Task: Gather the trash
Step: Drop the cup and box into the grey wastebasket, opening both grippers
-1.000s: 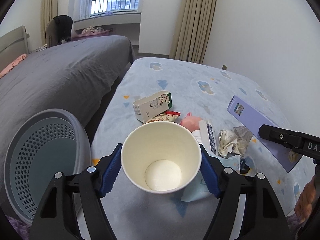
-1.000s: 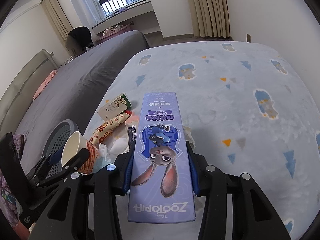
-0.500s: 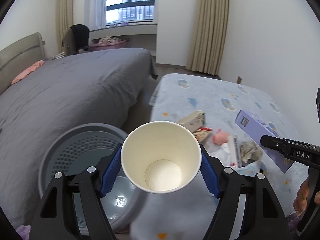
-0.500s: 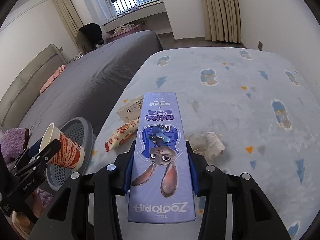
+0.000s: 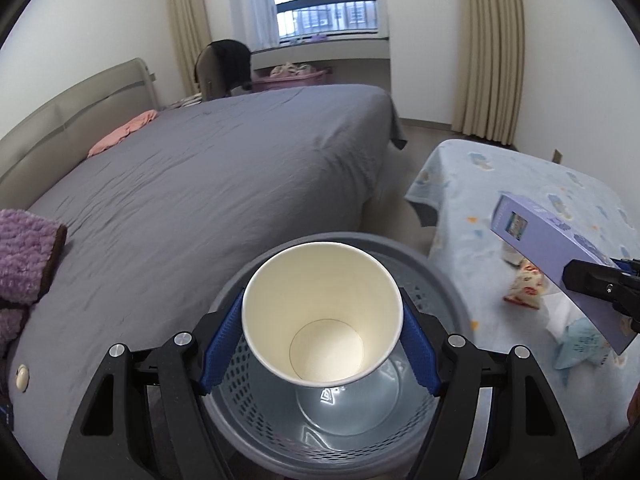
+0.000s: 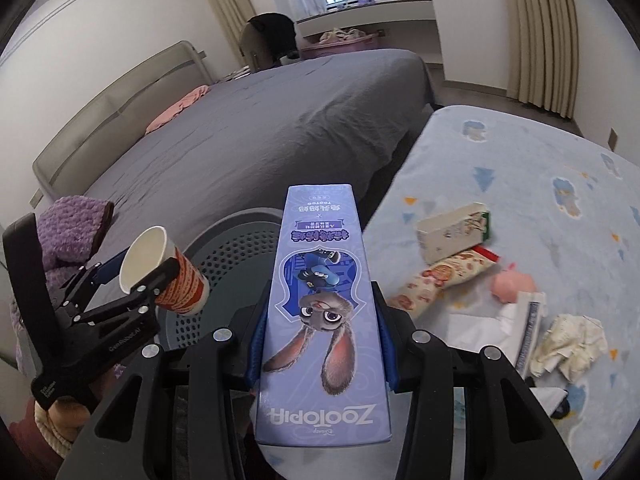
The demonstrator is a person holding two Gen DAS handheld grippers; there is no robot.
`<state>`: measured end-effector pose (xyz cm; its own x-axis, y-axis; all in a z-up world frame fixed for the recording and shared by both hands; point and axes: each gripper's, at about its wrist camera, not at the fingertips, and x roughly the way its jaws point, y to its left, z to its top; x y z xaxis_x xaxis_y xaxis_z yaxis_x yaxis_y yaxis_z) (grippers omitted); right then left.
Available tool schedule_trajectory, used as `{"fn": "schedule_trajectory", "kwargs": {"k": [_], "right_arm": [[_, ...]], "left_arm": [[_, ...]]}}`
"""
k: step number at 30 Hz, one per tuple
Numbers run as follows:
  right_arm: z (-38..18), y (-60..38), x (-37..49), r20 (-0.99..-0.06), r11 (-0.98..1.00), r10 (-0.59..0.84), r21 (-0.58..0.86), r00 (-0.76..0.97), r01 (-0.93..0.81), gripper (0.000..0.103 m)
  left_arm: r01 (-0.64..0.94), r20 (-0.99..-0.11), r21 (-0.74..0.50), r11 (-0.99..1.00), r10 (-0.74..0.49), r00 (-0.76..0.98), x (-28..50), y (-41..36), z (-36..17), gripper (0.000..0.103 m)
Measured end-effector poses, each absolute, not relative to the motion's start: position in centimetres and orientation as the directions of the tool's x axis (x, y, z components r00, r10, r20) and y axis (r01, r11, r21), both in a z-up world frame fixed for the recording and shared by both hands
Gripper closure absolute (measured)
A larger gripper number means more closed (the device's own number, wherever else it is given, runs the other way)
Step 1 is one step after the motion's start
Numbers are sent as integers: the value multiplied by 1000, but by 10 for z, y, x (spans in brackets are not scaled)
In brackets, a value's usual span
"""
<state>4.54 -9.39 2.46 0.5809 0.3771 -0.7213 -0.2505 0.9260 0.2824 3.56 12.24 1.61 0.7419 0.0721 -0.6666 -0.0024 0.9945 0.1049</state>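
Both hands swung off the tabletop (image 6: 520,168) toward the grey basket (image 5: 448,280) over the last second. Paper cup (image 5: 322,312) now directly above basket opening; a second ago over the trash pile, basket off to the left. Left gripper (image 5: 322,336): blue fingers (image 5: 222,336) clamped on cup's sides, mouth toward camera, cup empty. Right gripper (image 6: 320,332): fingers clamped on long purple box (image 6: 320,280), far end now over basket rim instead of over tabletop. Grip on both unchanged throughout.

Meaning for task: cup ready to drop, judged; box needs slightly more travel, probably. Remaining on tabletop: carton (image 6: 452,236), snack wrapper (image 6: 440,280), pink toy (image 6: 514,286), crumpled paper (image 6: 568,344). Basket looks empty so far.

Risk: long box may catch on rim if released flat.
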Motion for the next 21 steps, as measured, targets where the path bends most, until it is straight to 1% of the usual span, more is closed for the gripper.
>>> {"fn": "schedule_trajectory", "kwargs": {"k": [8, 14, 21], "right_arm": [[9, -38, 74, -737, 886, 452, 307, 503, -347, 60], [-15, -20, 83, -770, 874, 461, 309, 441, -375, 60], [-30, -13, 84, -794, 874, 451, 298, 408, -384, 60]], "left_arm": [[-57, -702, 84, 995, 100, 705, 40, 143, -7, 32], [-105, -715, 87, 991, 135, 685, 40, 155, -16, 32], [-122, -729, 90, 988, 149, 669, 44, 158, -21, 32]]}}
